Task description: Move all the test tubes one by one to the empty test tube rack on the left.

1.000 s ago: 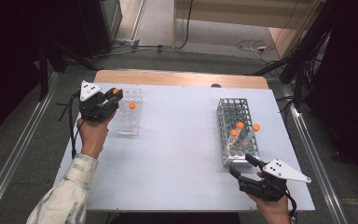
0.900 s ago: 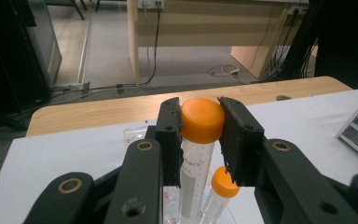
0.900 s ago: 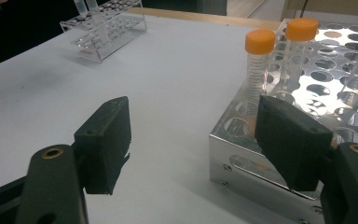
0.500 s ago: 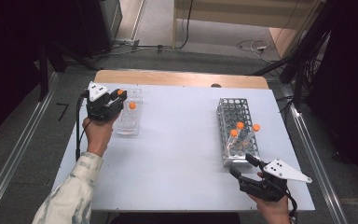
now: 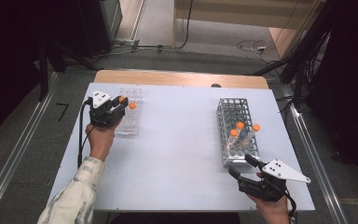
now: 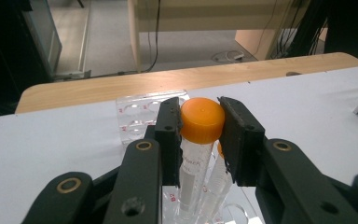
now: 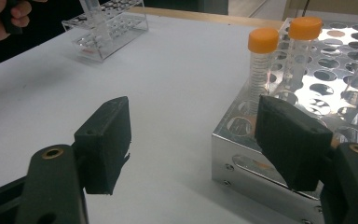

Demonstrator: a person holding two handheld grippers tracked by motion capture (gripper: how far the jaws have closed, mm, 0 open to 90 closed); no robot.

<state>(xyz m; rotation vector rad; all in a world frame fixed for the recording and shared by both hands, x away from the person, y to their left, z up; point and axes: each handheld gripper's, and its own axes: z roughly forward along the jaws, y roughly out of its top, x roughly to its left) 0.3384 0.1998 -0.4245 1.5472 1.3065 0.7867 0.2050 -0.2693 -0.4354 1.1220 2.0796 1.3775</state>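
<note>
My left gripper point(image 5: 117, 106) point(image 6: 200, 128) is shut on the orange cap of a clear tube point(image 6: 202, 120) point(image 5: 121, 99). It holds the tube upright over the clear plastic rack point(image 5: 131, 122) point(image 6: 135, 109), and the tube's lower end reaches down to the rack. A second orange-capped tube point(image 5: 132, 105) point(image 6: 219, 150) stands in that rack just behind it. My right gripper point(image 5: 240, 164) point(image 7: 198, 140) is open with nothing between its jaws, low at the near corner of the metal rack point(image 5: 229, 108) point(image 7: 265, 177). That rack holds three orange-capped tubes point(image 5: 240, 125) point(image 7: 262, 39).
The metal rack's other holes stand empty. A wooden strip point(image 5: 182, 78) runs along the table's far edge. White tabletop point(image 5: 177, 140) lies bare between the two racks. In the right gripper view the clear rack point(image 7: 107, 32) sits far left, by the other hand point(image 7: 9, 14).
My left gripper has shifted a little to the right and nearer, carrying the tube over the clear rack. The right gripper has stayed put.
</note>
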